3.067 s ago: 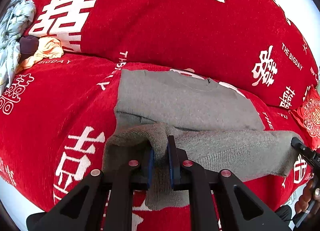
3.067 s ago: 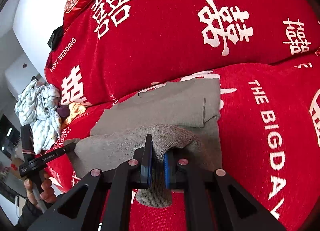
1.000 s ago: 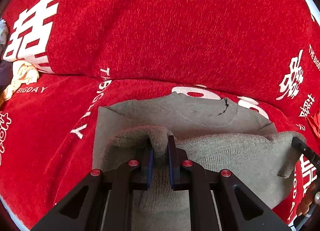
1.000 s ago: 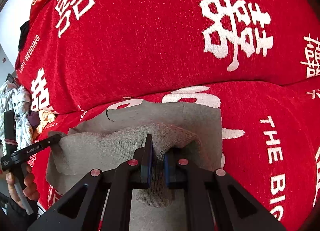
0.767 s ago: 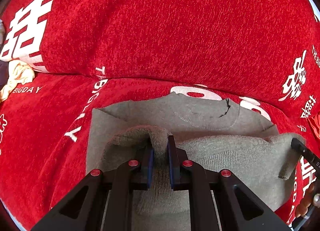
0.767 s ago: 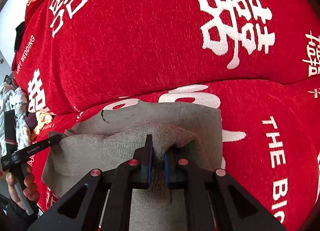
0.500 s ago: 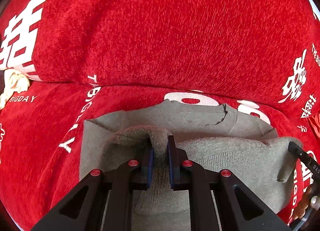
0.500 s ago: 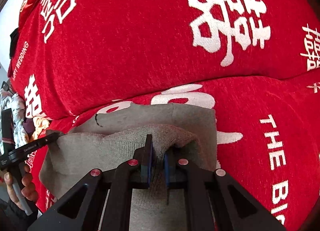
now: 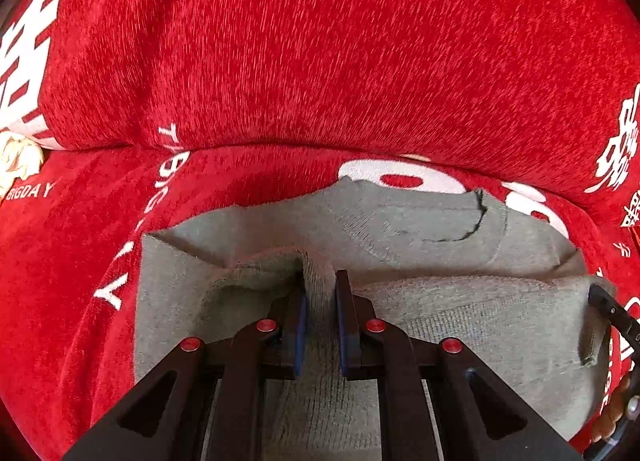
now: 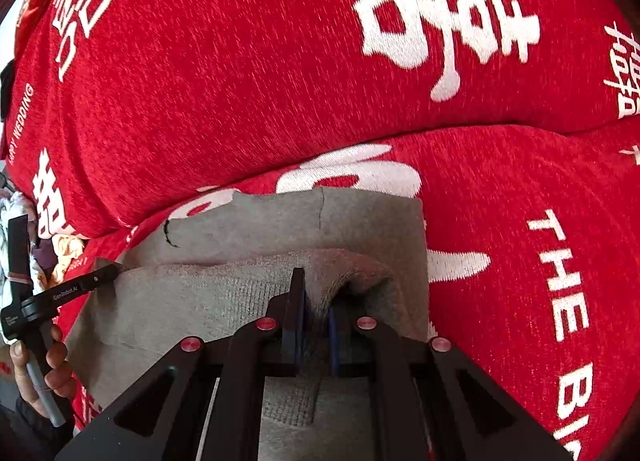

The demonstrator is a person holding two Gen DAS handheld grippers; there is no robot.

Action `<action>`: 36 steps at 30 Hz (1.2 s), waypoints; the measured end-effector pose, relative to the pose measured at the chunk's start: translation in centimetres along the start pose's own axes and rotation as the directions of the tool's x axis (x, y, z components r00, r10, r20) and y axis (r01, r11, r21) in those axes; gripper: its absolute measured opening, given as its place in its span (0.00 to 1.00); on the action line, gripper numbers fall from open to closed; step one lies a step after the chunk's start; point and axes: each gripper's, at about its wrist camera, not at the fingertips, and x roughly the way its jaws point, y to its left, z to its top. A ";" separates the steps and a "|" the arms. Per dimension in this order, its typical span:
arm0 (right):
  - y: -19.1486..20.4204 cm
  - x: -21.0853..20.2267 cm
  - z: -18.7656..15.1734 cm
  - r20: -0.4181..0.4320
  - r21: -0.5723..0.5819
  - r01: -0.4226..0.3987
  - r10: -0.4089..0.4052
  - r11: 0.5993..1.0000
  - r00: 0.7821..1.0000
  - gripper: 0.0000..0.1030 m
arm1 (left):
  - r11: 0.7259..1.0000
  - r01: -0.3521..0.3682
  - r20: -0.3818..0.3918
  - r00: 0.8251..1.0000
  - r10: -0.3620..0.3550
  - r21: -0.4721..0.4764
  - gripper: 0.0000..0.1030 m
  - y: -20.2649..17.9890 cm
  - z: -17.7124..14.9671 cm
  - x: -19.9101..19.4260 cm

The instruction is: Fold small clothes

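A grey knit sweater (image 9: 400,221) lies on a red sofa seat (image 9: 80,241), neck end toward the backrest. Its lower part is folded up over the body. My left gripper (image 9: 320,293) is shut on the left corner of the folded hem. My right gripper (image 10: 316,301) is shut on the right corner of the same hem; the sweater also shows there (image 10: 280,217). Each gripper appears at the edge of the other's view: the right one (image 9: 612,313) and the left one (image 10: 60,293), held by a hand. The hem stretches between them, close to the collar.
The red sofa backrest (image 9: 320,61) with white characters rises just behind the sweater. A pile of other clothes (image 10: 48,253) lies on the seat far left, a cream piece (image 9: 16,161) showing in the left wrist view. Red seat (image 10: 540,221) extends to the right.
Both grippers have carried the grey hem forward over the sweater's body toward the collar and backrest. The strip of body still showing is narrower. Both stay shut on the hem.
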 end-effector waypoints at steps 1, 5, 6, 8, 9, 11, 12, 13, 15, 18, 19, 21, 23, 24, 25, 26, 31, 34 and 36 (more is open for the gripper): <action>-0.1 0.2 0.0 -0.006 0.000 0.002 -0.002 1.000 1.000 0.10 | 1.000 -0.002 -0.004 1.000 0.002 0.001 0.13 0.1 -0.1 0.2; -0.2 0.7 0.0 -0.029 0.000 0.001 -0.001 1.000 1.000 0.12 | 1.000 0.001 -0.034 0.999 0.000 0.013 0.18 0.2 -0.3 0.9; -0.2 0.8 0.0 -0.035 0.006 0.001 -0.001 1.000 0.999 0.12 | 1.000 0.004 -0.044 0.999 -0.004 0.007 0.23 0.4 -0.3 1.0; -0.5 1.0 0.1 -0.061 0.023 -0.004 0.005 1.000 0.998 0.17 | 0.998 0.056 -0.058 0.997 -0.058 -0.030 0.60 1.0 -0.4 0.9; -0.5 0.9 0.2 -0.064 0.026 -0.008 0.009 1.000 0.998 0.19 | 0.995 0.076 -0.048 0.996 -0.078 -0.059 0.66 1.6 -0.5 0.5; -0.4 0.4 0.2 -0.055 0.027 -0.013 0.014 1.000 0.998 0.34 | 0.993 0.073 -0.011 0.997 -0.074 -0.097 0.70 2.5 -0.8 -0.7; -0.3 -0.2 0.1 -0.046 0.030 -0.021 0.023 0.999 0.999 0.41 | 0.991 0.086 -0.006 0.996 -0.087 -0.104 0.70 2.9 -0.9 -1.2; -0.3 -0.6 0.0 -0.039 0.032 -0.031 0.032 0.999 0.999 0.54 | 0.988 0.110 -0.004 0.994 -0.112 -0.110 0.70 3.4 -1.2 -1.9; -0.1 -1.8 -0.4 -0.011 0.031 -0.020 0.020 0.999 1.000 0.61 | 0.984 0.131 0.010 0.991 -0.131 -0.116 0.70 4.1 -1.9 -3.1; 0.3 -3.5 -1.2 0.019 0.019 -0.026 0.025 0.999 0.999 0.61 | 0.981 0.169 0.033 0.985 -0.167 -0.095 0.70 4.7 -3.5 -4.9; 0.4 -3.9 -1.4 0.021 0.018 -0.033 0.033 0.999 0.999 0.61 | 0.980 0.176 0.034 0.984 -0.174 -0.091 0.70 4.7 -4.0 -5.2; 0.9 -3.8 -1.9 0.009 -0.001 -0.040 0.040 0.999 0.999 0.61 | 0.980 0.181 0.009 0.983 -0.181 -0.077 0.70 4.1 -4.6 -4.9; 1.5 -3.3 -2.2 -0.011 -0.022 -0.034 0.033 0.999 0.999 0.61 | 0.986 0.163 -0.031 0.986 -0.165 -0.046 0.70 2.6 -4.9 -4.0; 2.0 -2.8 -2.5 -0.026 -0.032 -0.033 0.032 0.999 0.999 0.61 | 0.987 0.156 -0.039 0.987 -0.157 -0.031 0.70 1.9 -5.1 -3.7; 2.2 -2.5 -2.6 -0.037 -0.037 -0.033 0.031 0.999 0.999 0.61 | 0.989 0.150 -0.047 0.988 -0.150 -0.013 0.67 1.3 -5.2 -3.3; 2.4 -2.1 -2.8 -0.048 -0.041 -0.029 0.027 0.999 0.998 0.55 | 0.990 0.139 -0.054 0.989 -0.139 0.004 0.56 0.7 -5.2 -2.9; 2.5 -1.2 -3.1 -0.067 -0.082 0.002 -0.007 0.997 0.998 0.14 | 0.992 0.126 -0.052 0.991 -0.125 0.018 0.15 -0.1 -4.7 -2.7; 2.2 -1.9 -2.8 -0.034 -0.081 -0.032 0.030 0.996 0.999 0.13 | 0.991 0.137 -0.035 0.990 -0.136 0.002 0.11 0.2 -4.3 -3.2; 2.0 -2.5 -2.1 -0.008 -0.062 -0.067 0.067 0.996 0.998 0.13 | 0.990 0.142 -0.018 0.990 -0.142 -0.004 0.11 0.3 -3.6 -3.4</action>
